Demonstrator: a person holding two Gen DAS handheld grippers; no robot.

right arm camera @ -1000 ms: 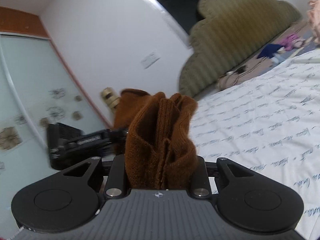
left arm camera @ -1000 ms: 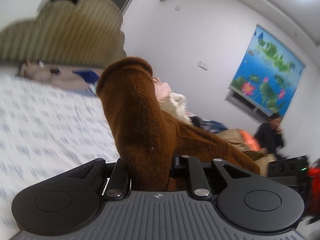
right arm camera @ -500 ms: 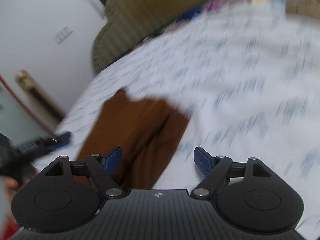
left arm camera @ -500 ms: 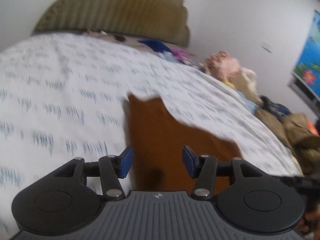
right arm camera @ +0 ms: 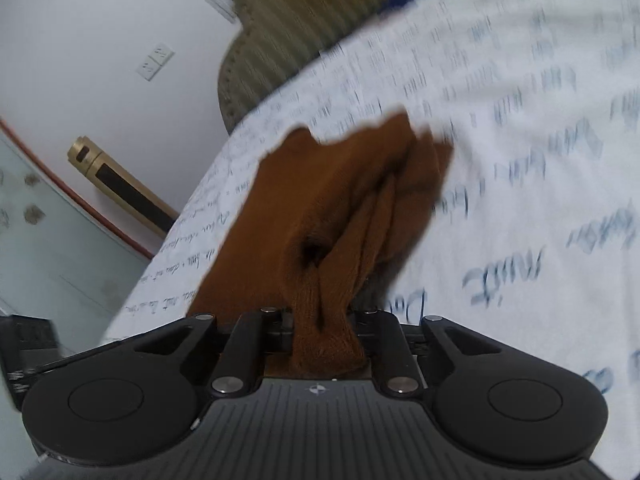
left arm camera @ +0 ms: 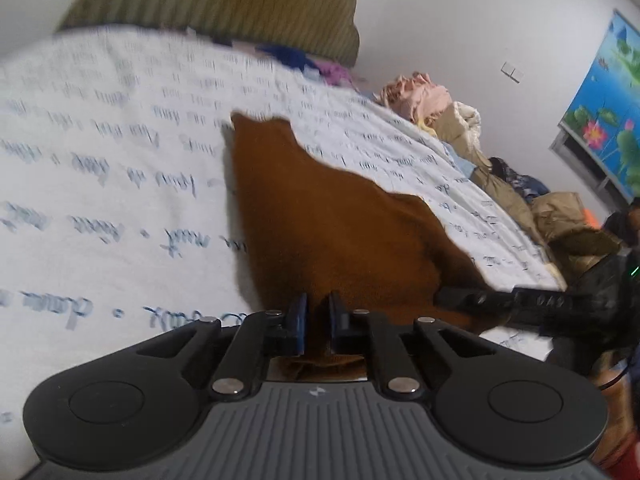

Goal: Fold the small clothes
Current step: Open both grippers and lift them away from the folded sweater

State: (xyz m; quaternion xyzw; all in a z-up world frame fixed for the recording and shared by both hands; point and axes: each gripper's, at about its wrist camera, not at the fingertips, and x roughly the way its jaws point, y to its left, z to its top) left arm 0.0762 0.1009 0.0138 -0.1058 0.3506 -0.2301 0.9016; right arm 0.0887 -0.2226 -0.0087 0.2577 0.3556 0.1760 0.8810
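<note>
Right now my left gripper and right gripper are both closing, each with a near hem of the brown knit garment between its pads. It runs lengthwise away from both across the script-printed bedsheet, soft, ribbed, bunched on the right.

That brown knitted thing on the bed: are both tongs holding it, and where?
Yes. The left tongs are closing on the near edge of the brown knitted garment; the right tongs on a bunched near end.
</note>
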